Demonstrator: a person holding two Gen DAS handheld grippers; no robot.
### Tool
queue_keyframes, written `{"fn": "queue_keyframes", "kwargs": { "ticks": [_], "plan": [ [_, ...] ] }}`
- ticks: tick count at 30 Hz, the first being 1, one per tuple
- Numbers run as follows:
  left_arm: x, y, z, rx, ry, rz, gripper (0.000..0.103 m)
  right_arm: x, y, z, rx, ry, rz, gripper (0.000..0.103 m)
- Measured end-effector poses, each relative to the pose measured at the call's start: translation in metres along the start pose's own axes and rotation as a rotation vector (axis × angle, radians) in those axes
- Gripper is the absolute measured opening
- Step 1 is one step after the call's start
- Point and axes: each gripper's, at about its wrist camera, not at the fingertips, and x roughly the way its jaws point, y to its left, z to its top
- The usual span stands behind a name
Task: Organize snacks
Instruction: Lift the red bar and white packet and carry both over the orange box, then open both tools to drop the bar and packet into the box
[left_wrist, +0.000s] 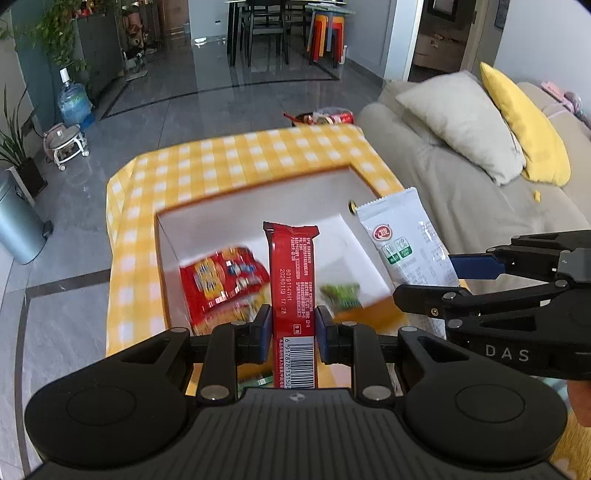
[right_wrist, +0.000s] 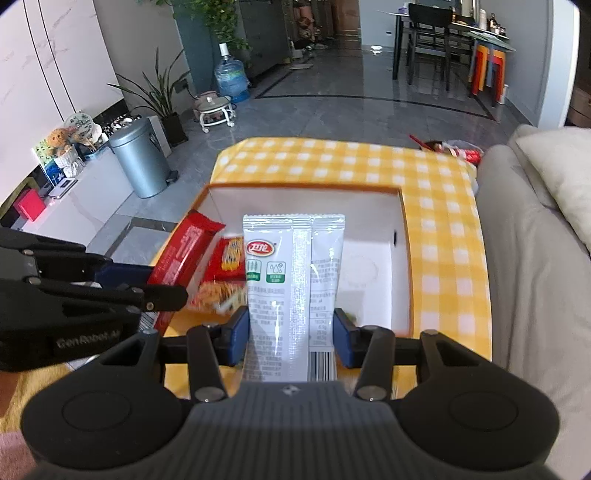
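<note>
The left hand-held gripper (left_wrist: 293, 328) is clamped narrow on a red bar (left_wrist: 293, 273), its blue pads pressing both long edges just above the barcode end. The bar stands upright between the fingers, its crimped top reaching out ahead over the open box (left_wrist: 258, 206). The right hand-held gripper (right_wrist: 291, 332) grips a white pouch (right_wrist: 293, 280) in the same way, holding its lower part with the pouch upright and its printed back facing the camera.

Ahead of and below both grippers sits the box, white inside with an orange rim, on a tabletop (right_wrist: 443, 206) under a yellow checked cloth. Inside the box, just beyond the left gripper's fingers, lie a red snack bag (left_wrist: 218, 280) to the left of the bar and a small green packet (left_wrist: 341, 295) to its right; both are blurred. From the right wrist view the red bag (right_wrist: 231, 258) shows between the bar (right_wrist: 184, 251) and the pouch.

The two grippers are side by side: the right one enters the left view from the right edge with its pouch (left_wrist: 402, 240), and the left one (right_wrist: 173, 291) enters the right view from the left.

Right of the tabletop is a beige sofa (left_wrist: 461, 192) with cushions.
</note>
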Motion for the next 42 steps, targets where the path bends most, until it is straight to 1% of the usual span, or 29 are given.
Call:
{"fn": "queue_keyframes", "kwargs": {
  "ticks": [4, 7, 10, 14, 16, 21, 25, 29, 33, 37, 42],
  "plan": [
    [0.005, 0.013, 0.021, -0.019, -0.007, -0.014, 0.027, 0.014, -0.001, 0.027, -0.020, 0.004, 0.001, 0.045],
    [0.017, 0.023, 0.035, -0.036, 0.001, -0.029, 0.027, 0.032, -0.002, 0.044, -0.040, 0.022, 0.005, 0.045],
    [0.034, 0.031, 0.042, -0.052, 0.026, -0.046, 0.027, 0.052, -0.001, 0.053, -0.062, 0.049, 0.002, 0.045],
    [0.061, 0.039, 0.048, -0.053, 0.060, -0.043, 0.027, 0.084, -0.001, 0.062, -0.080, 0.097, -0.012, 0.045],
    [0.077, 0.045, 0.049, -0.069, 0.090, -0.032, 0.027, 0.100, -0.002, 0.065, -0.082, 0.124, -0.033, 0.045],
    [0.111, 0.054, 0.048, -0.084, 0.141, -0.023, 0.027, 0.138, -0.003, 0.063, -0.089, 0.198, -0.064, 0.045],
    [0.134, 0.065, 0.044, -0.129, 0.188, -0.031, 0.027, 0.163, -0.006, 0.059, -0.088, 0.244, -0.075, 0.045],
    [0.150, 0.068, 0.042, -0.131, 0.220, -0.005, 0.027, 0.183, -0.009, 0.055, -0.080, 0.286, -0.097, 0.045],
    [0.160, 0.069, 0.038, -0.126, 0.254, 0.005, 0.027, 0.197, -0.005, 0.050, -0.086, 0.330, -0.110, 0.045],
    [0.167, 0.070, 0.036, -0.124, 0.273, 0.008, 0.027, 0.203, -0.002, 0.044, -0.100, 0.352, -0.111, 0.046],
    [0.171, 0.071, 0.035, -0.123, 0.290, 0.019, 0.027, 0.204, 0.000, 0.042, -0.113, 0.358, -0.110, 0.047]
  ]
}}
